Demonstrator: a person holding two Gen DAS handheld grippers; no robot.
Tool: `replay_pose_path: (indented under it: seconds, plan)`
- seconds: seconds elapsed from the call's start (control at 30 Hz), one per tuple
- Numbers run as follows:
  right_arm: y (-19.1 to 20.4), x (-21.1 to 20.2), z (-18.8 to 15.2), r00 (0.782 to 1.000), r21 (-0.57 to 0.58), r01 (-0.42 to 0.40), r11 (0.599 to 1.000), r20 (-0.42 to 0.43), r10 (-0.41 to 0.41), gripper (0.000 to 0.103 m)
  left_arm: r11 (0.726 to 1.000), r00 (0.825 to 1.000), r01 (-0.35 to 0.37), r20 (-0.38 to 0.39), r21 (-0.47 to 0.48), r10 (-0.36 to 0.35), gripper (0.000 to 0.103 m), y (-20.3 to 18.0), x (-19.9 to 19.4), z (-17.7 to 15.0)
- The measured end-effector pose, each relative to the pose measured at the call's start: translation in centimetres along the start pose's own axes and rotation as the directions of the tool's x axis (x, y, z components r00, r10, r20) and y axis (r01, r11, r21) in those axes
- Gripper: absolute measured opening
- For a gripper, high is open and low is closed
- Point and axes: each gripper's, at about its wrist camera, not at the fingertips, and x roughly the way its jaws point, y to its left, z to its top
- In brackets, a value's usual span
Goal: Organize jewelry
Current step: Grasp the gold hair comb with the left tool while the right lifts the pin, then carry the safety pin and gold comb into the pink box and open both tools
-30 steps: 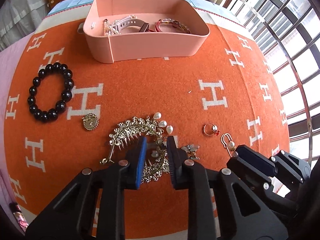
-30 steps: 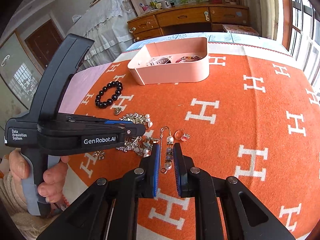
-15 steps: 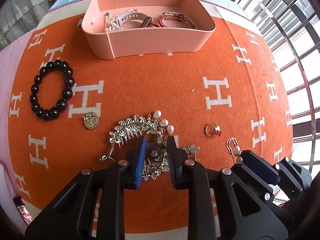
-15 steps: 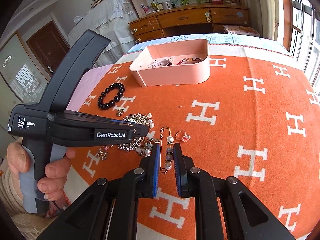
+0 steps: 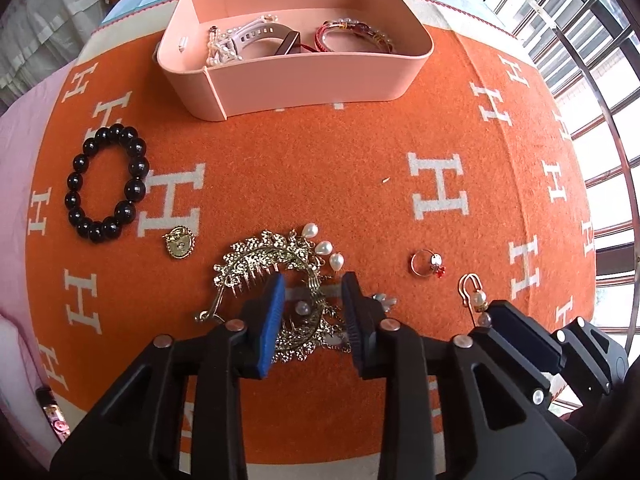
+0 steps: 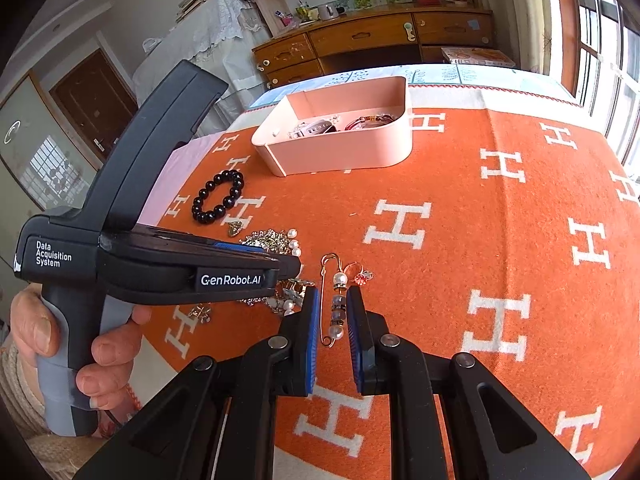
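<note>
My left tool [image 5: 312, 300] straddles the gold hairpiece [image 5: 276, 276], spread. My right tool [image 6: 332, 312] brackets the pearl pin [image 6: 334, 300] — unclamped. I should pinch each squarely — then carry toward the pink box [image 5: 320, 80].

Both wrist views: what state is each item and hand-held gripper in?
Left hand-held gripper: open, straddling gold hair comb.
Right hand-held gripper: open, straddling pearl pin.
Pink box: open, holding watch and bangle.
Black bead bracelet: flat on blanket.
</note>
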Motion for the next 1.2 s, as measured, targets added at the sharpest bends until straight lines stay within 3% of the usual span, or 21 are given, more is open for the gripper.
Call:
replay_pose_path:
  seconds: [0.03,0.13,0.4,0.6,0.77,0.9,1.03,1.13,1.2]
  plan:
    - [-0.1,-0.1,0.0,1.000,0.002,0.000,1.000,0.002,0.000,0.013,1.000,1.000,0.017,0.001,-0.009,-0.017,0.009,0.1,0.0,0.0]
    - [-0.3,-0.2,0.1,1.000,0.008,-0.002,1.000,0.006,0.002,0.013,0.999,0.999,0.032,0.029,-0.023,-0.031,0.007,1.0,-0.3,-0.3]
    - [0.0,-0.8,0.1,1.000,0.017,-0.008,1.000,0.024,0.008,0.013,0.998,0.985,0.063,0.160,0.018,-0.065,0.007,1.9,-5.3,-0.8]
    - [0.5,-2.1,2.1,0.998,0.047,-0.023,0.999,0.065,0.020,0.013,0.990,0.951,0.129,0.275,0.051,-0.138,0.007,3.7,-11.3,2.1]
    - [0.7,-3.2,6.9,0.992,0.063,0.009,0.998,0.125,-0.016,0.013,0.989,0.909,0.131,0.389,0.065,-0.146,0.007,4.9,-14.5,6.1]
    - [-0.1,-2.7,11.5,0.984,0.116,0.006,0.993,0.174,-0.026,0.013,0.989,0.886,0.137,0.440,0.051,-0.145,0.007,5.7,-14.2,9.8]
    - [-1.7,-0.2,16.0,0.978,0.178,-0.016,0.984,0.207,-0.021,0.013,0.987,0.872,0.156,0.462,0.044,-0.159,0.007,6.1,-11.3,12.9]
    - [-2.9,3.2,18.2,0.984,0.214,-0.004,0.977,0.175,-0.034,0.013,0.983,0.880,0.175,0.439,0.055,-0.181,0.007,5.9,-8.1,14.5]
    - [-3.7,5.8,19.1,0.990,0.227,0.005,0.974,0.137,-0.037,0.013,0.987,0.893,0.148,0.419,0.064,-0.161,0.007,5.4,-6.0,15.3]
